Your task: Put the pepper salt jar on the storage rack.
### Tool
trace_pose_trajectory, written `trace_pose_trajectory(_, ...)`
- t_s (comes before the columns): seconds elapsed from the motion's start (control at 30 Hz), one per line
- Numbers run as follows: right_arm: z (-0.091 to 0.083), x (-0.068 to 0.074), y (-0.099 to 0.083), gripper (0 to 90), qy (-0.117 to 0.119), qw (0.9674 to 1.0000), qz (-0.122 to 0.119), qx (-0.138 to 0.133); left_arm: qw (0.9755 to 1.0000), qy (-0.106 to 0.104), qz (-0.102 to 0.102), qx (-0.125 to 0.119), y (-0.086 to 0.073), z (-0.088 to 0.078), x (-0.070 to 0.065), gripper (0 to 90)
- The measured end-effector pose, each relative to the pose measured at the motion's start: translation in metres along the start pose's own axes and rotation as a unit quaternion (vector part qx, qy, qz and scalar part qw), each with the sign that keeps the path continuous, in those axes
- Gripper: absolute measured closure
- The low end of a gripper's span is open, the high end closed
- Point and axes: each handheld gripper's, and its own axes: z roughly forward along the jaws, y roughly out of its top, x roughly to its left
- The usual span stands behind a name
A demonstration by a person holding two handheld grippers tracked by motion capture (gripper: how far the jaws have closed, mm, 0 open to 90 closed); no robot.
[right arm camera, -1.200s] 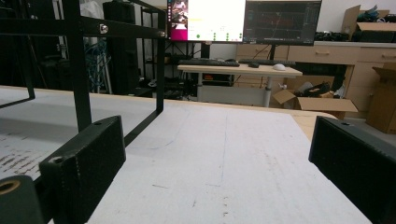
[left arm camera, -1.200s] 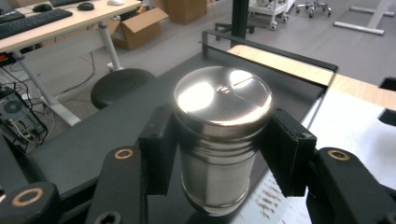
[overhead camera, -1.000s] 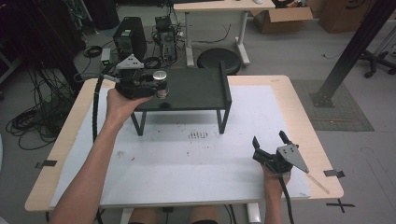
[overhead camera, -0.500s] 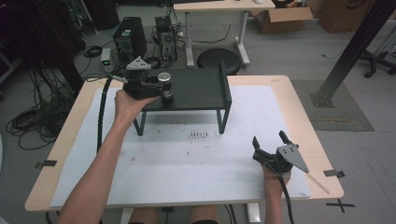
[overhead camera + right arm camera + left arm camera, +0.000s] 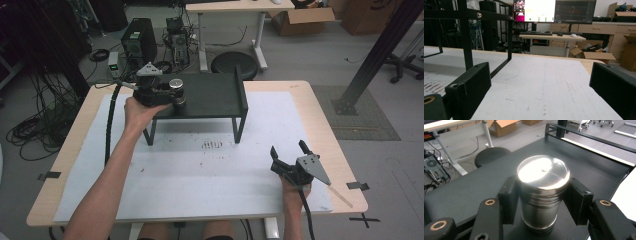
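Left gripper (image 5: 541, 202): a steel canister (image 5: 542, 192) stands directly between its two jaws, upright, long axis vertical, flat shiny lid up; the jaws flank it at mid-height, one on each side. The left-hand pad looks to be touching the wall; a thin dark gap seems to remain at the right-hand pad; so the jaws are closed around the canister, but whether they truly pinch it I cannot tell.

Under the jaws: the canister's base rests on the black shelf (image 5: 474, 192), near the edge closest to the gripper; beyond it the shelf top runs on bare to a raised rail at the far side.

High view: left gripper (image 5: 172, 97) sits at the left end of the shelf (image 5: 210, 97), the canister (image 5: 175, 85) just ahead of the hand (image 5: 140, 110).

Right gripper (image 5: 292, 156): jaws spread wide, nothing between them; it rests low on the white mat (image 5: 200, 170) near the front right of the table (image 5: 320, 115), well apart from the canister; from its own view the shelf's legs (image 5: 467, 45) lie ahead and to its left, beyond them a desk with monitors (image 5: 554, 11).

Judgement: left hand is plainly the nearer; any next move turns on the vertical axis; lifting straight up keeps the canister seated between the pads; a tilt risks slip on smooth steel.
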Motion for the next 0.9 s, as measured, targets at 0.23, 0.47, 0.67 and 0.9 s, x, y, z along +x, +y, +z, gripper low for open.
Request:
trace_pose_trajectory(0.23, 0.0, 0.0001, 0.0, 3.3, 0.0, 1.0, -0.001, 0.0, 1.0, 0.004, 0.007, -0.003, -0.0008, 0.0008, -0.0018, 48.9)
trace_pose_trajectory(0.47, 0.0001, 0.0001, 0.0, 3.4, 0.0, 1.0, -0.001, 0.0, 1.0, 0.002, 0.006, -0.003, -0.0009, 0.0016, -0.0019, 48.8)
trace_pose_trajectory(0.67, 0.0002, 0.0001, 0.0001, 3.4, 0.001, 1.0, -0.001, 0.001, 1.0, 0.001, 0.006, -0.003, -0.0008, 0.0014, -0.0018, 48.6)
trace_pose_trajectory(0.9, 0.0002, 0.0001, 0.0, 3.3, 0.0, 1.0, -0.001, 0.001, 1.0, -0.003, 0.002, -0.005, -0.001, 0.001, -0.001, 48.4)
